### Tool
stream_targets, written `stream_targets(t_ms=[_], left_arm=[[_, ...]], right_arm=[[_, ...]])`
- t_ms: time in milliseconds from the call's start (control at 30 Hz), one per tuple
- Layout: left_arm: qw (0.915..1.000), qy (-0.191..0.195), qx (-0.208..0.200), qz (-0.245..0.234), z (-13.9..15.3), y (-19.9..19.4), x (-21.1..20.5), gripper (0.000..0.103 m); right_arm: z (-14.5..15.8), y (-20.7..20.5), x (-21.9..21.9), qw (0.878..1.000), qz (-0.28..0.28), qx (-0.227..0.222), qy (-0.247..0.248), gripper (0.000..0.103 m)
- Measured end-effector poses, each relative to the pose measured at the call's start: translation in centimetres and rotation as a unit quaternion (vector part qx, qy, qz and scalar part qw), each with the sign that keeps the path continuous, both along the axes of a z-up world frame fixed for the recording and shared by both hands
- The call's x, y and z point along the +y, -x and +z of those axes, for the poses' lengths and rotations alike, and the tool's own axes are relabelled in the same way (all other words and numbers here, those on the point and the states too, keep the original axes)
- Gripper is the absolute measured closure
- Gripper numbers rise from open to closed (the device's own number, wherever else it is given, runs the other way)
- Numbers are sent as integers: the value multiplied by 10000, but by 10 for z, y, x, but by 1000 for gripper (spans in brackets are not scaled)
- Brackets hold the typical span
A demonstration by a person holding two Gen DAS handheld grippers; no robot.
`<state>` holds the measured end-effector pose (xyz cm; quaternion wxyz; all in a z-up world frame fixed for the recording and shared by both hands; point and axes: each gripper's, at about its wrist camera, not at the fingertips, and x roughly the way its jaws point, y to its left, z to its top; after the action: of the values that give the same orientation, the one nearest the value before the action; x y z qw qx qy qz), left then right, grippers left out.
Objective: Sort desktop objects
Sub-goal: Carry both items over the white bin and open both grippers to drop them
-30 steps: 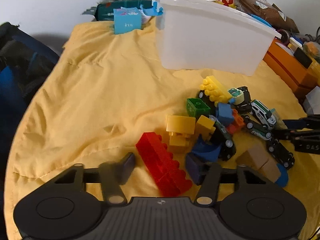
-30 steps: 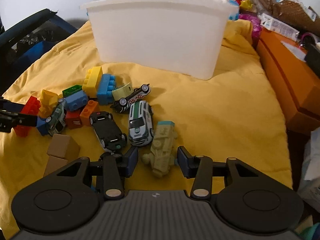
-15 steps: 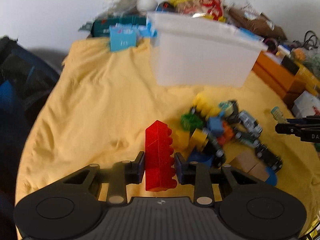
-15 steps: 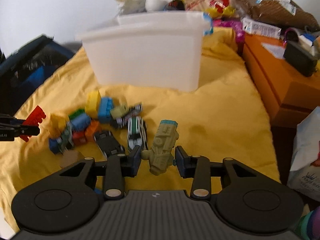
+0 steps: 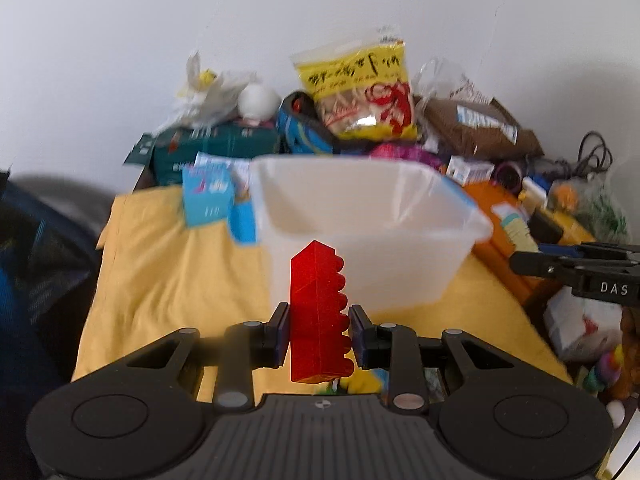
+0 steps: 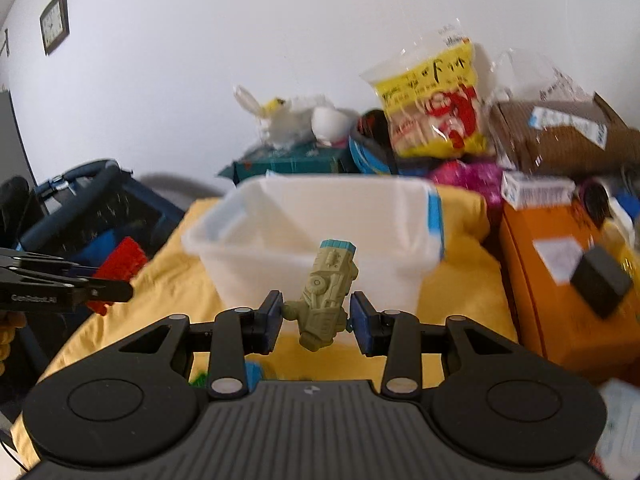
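Between left jaws, upright red brick [image 5: 319, 314].

Right tool [image 6: 316, 318] gripping olive toy vehicle [image 6: 326, 304], white bin [image 6: 320, 236] beyond

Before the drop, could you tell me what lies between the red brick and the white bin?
Only bare yellow cloth shows between the red brick and the white bin, in the left wrist view.

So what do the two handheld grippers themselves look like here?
Both match. The left gripper and right gripper have matte black bodies with a ribbed centre panel, round discs either side, silver pivot pins and dark blue pads on the jaws. White lettering marks each one's side. No cables, hands or sleeves are visible.
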<state>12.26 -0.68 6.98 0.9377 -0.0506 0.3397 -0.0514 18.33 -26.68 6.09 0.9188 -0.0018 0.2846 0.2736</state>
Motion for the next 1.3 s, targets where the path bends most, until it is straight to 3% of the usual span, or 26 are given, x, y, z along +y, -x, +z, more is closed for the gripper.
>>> stream_targets(t_ms=[267,433,833,1067,1133,1200,1300], left_arm=[[9998,57,98,-151,42,-64,3,69],[9996,89,257,-68,55,-105,6,69],[9943,134,1053,72,31,-165,5,69],[9933,142,1148,14,31,-179,2,69],[9928,76,1191,34,29,-183,1,65],[9929,-64,1185,110,27,-186,-1,40],[9940,-318,1013,247,25,-184,0,36]], right_arm=[[37,-52,17,9998,212,-18,-2,62],[44,-83,28,9992,281,258,115,62],[21,-137,45,9900,183,1303,511,62],[13,-147,50,9870,205,1438,690,62],[11,-150,51,9865,191,1451,740,61],[10,-151,50,9878,119,1326,810,55],[9,-150,44,9890,20,1283,729,50]])
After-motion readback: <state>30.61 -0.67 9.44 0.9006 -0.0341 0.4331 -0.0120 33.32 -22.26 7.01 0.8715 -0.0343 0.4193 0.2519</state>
